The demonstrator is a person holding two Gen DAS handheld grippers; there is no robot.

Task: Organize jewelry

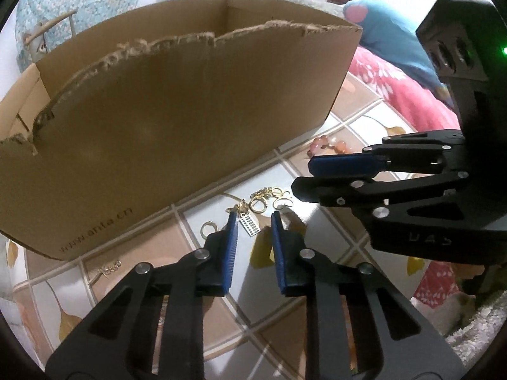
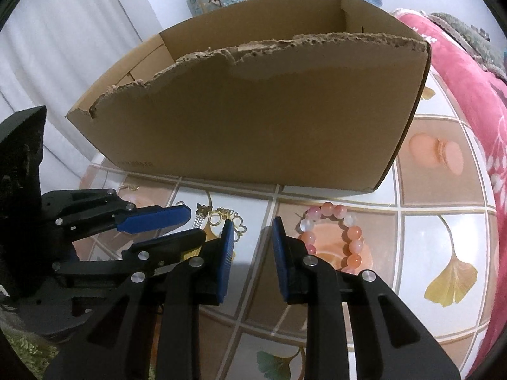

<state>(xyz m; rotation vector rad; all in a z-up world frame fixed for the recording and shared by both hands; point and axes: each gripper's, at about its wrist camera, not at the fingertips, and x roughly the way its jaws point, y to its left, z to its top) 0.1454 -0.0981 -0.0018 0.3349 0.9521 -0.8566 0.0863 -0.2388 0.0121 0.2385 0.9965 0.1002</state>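
Gold earrings (image 1: 266, 201) sit on the tiled counter (image 1: 317, 310) at 12 o'clock of the left hand-held gripper (image 1: 253, 224), jaws narrowly apart, gripping nothing; right hand-held gripper (image 2: 252, 226) likewise empty, bead bracelet (image 2: 336, 237) at 2 o'clock.

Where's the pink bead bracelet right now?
In the right wrist view, the bead bracelet lies on the tablecloth, right of the right gripper, before the cardboard box.

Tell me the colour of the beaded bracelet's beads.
The bracelet has pink, orange and whitish beads; the right wrist view shows it best.
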